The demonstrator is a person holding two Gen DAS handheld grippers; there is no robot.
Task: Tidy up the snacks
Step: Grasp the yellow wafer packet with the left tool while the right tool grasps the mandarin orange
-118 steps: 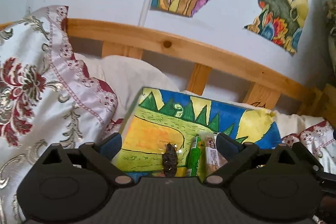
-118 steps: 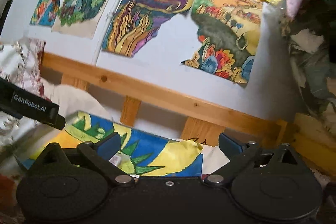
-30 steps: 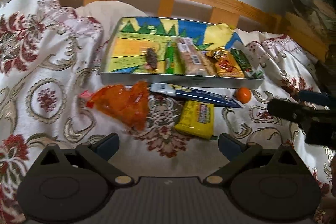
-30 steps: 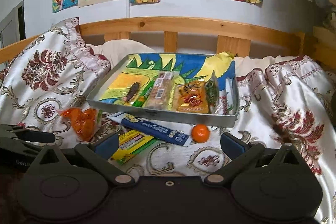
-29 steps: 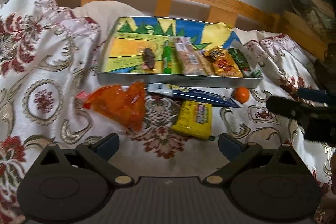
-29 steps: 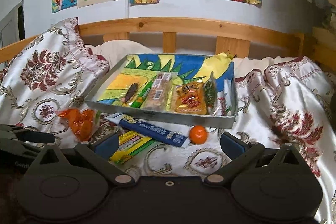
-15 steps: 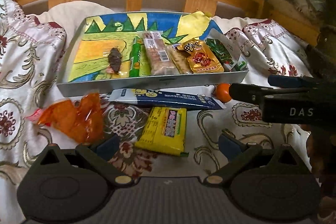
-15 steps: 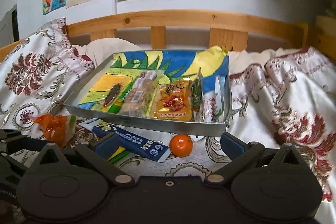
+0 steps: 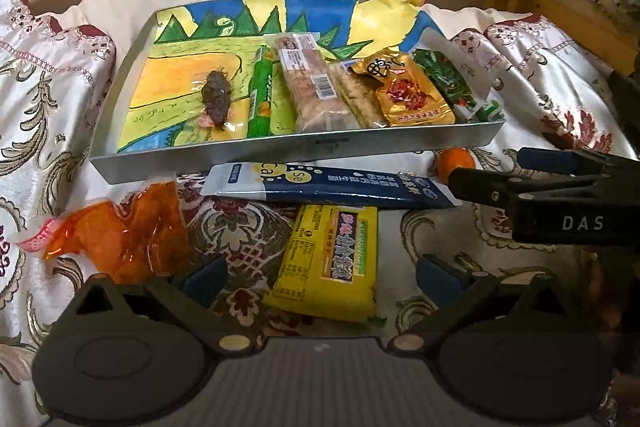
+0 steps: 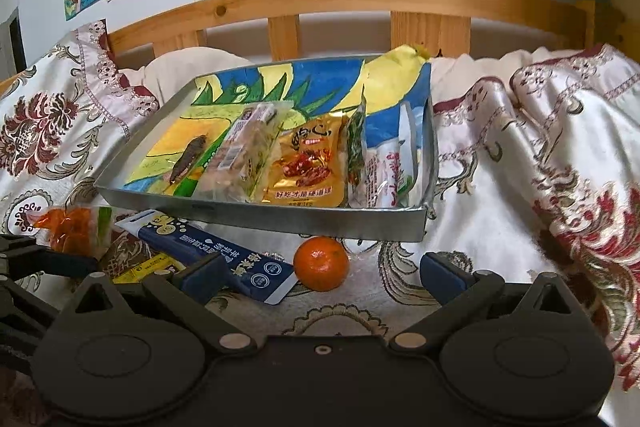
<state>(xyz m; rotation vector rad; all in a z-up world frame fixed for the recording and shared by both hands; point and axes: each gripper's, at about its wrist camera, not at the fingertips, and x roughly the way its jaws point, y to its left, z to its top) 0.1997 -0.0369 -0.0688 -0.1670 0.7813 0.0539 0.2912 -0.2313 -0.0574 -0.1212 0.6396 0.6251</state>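
Four loose snacks lie on the bedspread [image 9: 248, 235] in front of my tools, all just short of the metal tray [image 9: 296, 151]. From my left tool [image 9: 320, 277], whose fingers stand wide apart and hold nothing, the yellow packet [image 9: 330, 263] lies at 12 o'clock, its near end between the two blue pads. Beyond it the long dark-blue packet [image 9: 328, 183] lies crosswise, overlapping the yellow packet's far end, just beside the tray's front wall. The orange bag [image 9: 120, 227] sits at 10 o'clock.

My right tool [image 10: 322, 277] is also spread wide and empty. The tangerine [image 10: 321, 263] rests on the bedspread at 12 o'clock from it, between the pads without touching either, close under the tray's front wall. The blue packet's end lies beside the fruit at 9 o'clock.

Inside the tray, on a painted sheet, packets are lined up side by side: a small dark snack [image 9: 216, 97], a green stick [image 9: 260, 95], clear-wrapped bars [image 9: 310, 87], a gold pouch [image 9: 404, 93] and a green packet [image 9: 444, 79] at the right end.
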